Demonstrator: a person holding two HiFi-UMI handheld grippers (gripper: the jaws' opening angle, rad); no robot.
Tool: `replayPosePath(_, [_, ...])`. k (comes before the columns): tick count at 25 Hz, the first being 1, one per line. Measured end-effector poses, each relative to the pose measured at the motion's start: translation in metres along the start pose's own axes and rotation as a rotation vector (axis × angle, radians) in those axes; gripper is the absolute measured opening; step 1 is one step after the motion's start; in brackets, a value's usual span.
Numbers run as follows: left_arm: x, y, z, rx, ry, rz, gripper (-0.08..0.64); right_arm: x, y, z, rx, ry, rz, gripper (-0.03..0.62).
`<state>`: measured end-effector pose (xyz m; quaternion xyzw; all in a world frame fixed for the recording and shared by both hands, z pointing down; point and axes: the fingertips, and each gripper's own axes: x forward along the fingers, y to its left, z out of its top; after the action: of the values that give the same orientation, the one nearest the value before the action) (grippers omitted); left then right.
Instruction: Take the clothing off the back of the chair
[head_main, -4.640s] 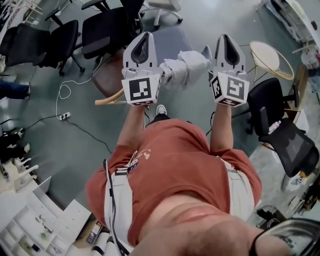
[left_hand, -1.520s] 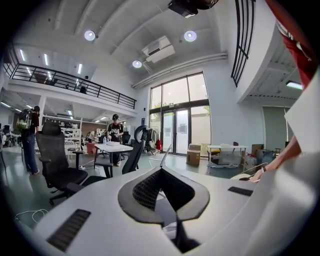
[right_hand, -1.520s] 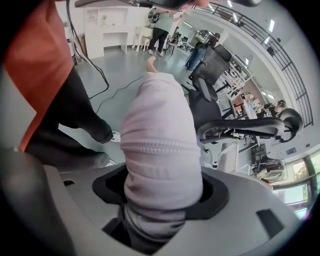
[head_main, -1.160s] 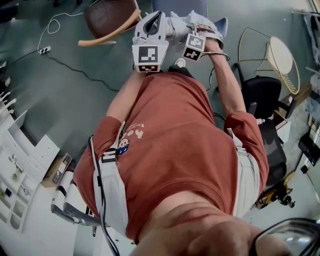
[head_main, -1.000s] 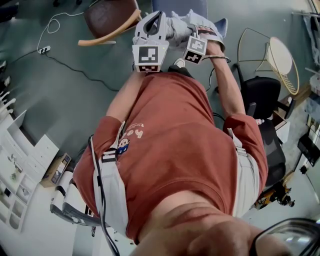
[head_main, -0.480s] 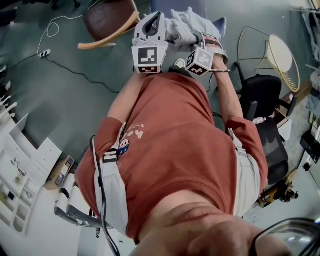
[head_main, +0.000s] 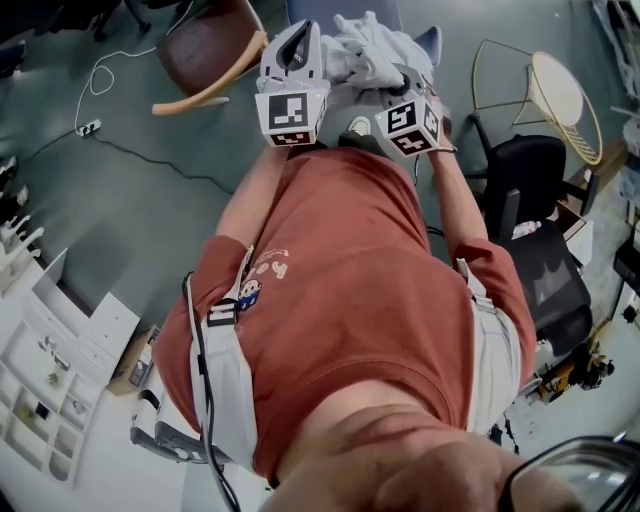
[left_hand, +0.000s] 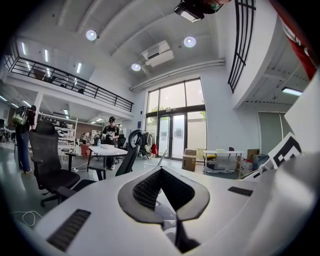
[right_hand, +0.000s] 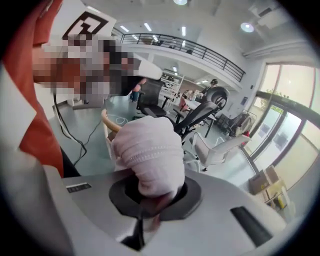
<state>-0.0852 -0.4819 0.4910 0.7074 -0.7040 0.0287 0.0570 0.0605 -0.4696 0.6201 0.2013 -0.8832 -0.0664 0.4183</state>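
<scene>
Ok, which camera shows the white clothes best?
The right gripper view. There the white clothing fills the middle, bunched up and pinched in the jaws of the right gripper. The head view shows it small, from above, beside the left gripper. The left gripper view shows only a scrap between its jaws.

Open floor (head_main: 120, 220) left; brown chair (head_main: 200, 50) ahead, office chair (head_main: 555, 290) right.

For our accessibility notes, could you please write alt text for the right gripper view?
The right gripper has just closed on a bunched pale garment that bulges up from its jaws. Behind it are a grey floor, office chairs and the person's red shirt at the left edge.
</scene>
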Motion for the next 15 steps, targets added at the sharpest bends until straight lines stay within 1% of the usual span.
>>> replayPosePath(2, [0.002, -0.004, 0.004, 0.002, -0.008, -0.009, 0.014, -0.01, -0.008, 0.004, 0.07, -0.05, -0.024, 0.031])
replayPosePath(5, [0.004, -0.01, 0.013, 0.009, -0.022, -0.032, 0.014, -0.026, -0.02, 0.012, 0.143, -0.108, -0.064, 0.031])
replayPosePath(11, [0.008, -0.023, 0.039, -0.01, -0.069, -0.071, 0.014, -0.073, -0.054, 0.04, 0.25, -0.253, -0.175, 0.031])
replayPosePath(13, [0.008, -0.026, 0.049, -0.005, -0.083, -0.079, 0.014, -0.092, -0.067, 0.05, 0.281, -0.302, -0.216, 0.031])
replayPosePath(15, [0.007, -0.027, 0.059, 0.01, -0.082, -0.068, 0.014, -0.111, -0.081, 0.059, 0.309, -0.352, -0.252, 0.031])
